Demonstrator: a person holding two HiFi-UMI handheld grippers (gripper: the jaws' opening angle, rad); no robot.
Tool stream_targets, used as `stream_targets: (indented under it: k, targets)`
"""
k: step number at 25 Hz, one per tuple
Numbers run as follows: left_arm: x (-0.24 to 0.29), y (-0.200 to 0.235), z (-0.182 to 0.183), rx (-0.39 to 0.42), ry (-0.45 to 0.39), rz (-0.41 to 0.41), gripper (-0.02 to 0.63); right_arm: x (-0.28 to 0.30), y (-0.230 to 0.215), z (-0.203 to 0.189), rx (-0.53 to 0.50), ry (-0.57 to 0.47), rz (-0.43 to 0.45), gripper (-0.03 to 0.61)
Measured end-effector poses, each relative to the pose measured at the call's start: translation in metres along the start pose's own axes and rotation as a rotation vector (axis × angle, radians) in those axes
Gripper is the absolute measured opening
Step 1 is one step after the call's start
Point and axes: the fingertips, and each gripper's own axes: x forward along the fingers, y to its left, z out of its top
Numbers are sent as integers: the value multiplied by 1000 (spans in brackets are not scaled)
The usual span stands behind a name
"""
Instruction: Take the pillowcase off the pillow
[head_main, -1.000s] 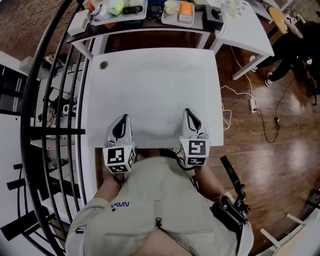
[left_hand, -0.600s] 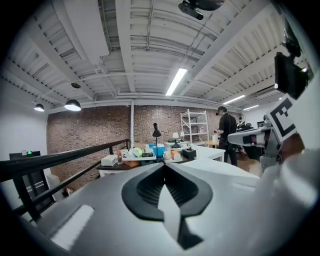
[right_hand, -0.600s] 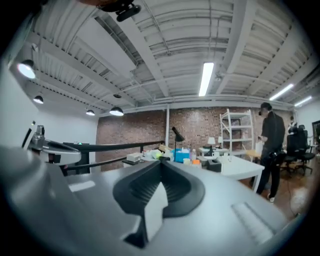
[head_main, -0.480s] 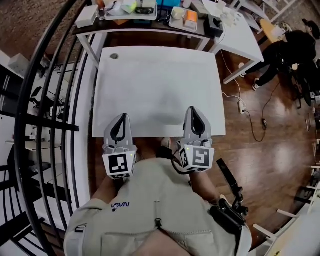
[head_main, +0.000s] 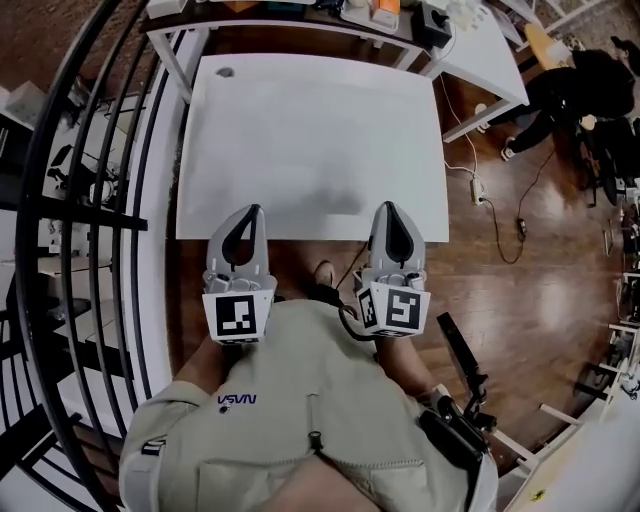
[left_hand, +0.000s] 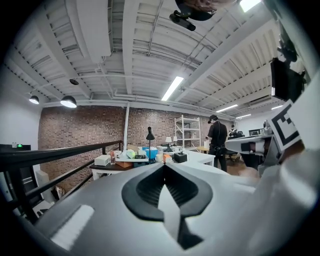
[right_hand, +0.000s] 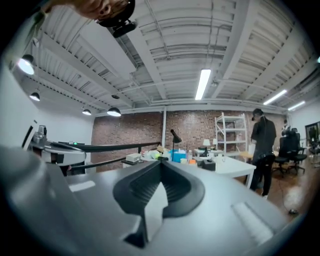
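Note:
No pillow or pillowcase shows in any view. In the head view my left gripper (head_main: 249, 209) and my right gripper (head_main: 389, 206) are held side by side, pointing level over the near edge of a bare white table (head_main: 310, 130). Both are shut with nothing between the jaws. In the left gripper view the left gripper's (left_hand: 164, 165) jaws meet at a point, empty. The right gripper view shows the right gripper (right_hand: 161, 162) the same way. The person's beige shirt fills the bottom of the head view.
A black railing (head_main: 90, 200) runs along the left. Behind the white table a cluttered table (head_main: 300, 12) holds boxes and trays. A person in black (head_main: 575, 85) is at the far right, and a cable (head_main: 490, 215) lies on the wooden floor.
Both grippers have risen and drawn back from over the table toward its near edge, still shut and empty. The head view has shifted, so the table sits higher in the picture.

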Motion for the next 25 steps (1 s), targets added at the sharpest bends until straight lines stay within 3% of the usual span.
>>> stream_targets:
  k: [11,25]
  targets:
    - [8,-14,-23,59,88,38,6,7,-19,-12,-12,11,52,3]
    - [10,-22,-25,76,99,66,6,9,-24,-21,2,18,96,2]
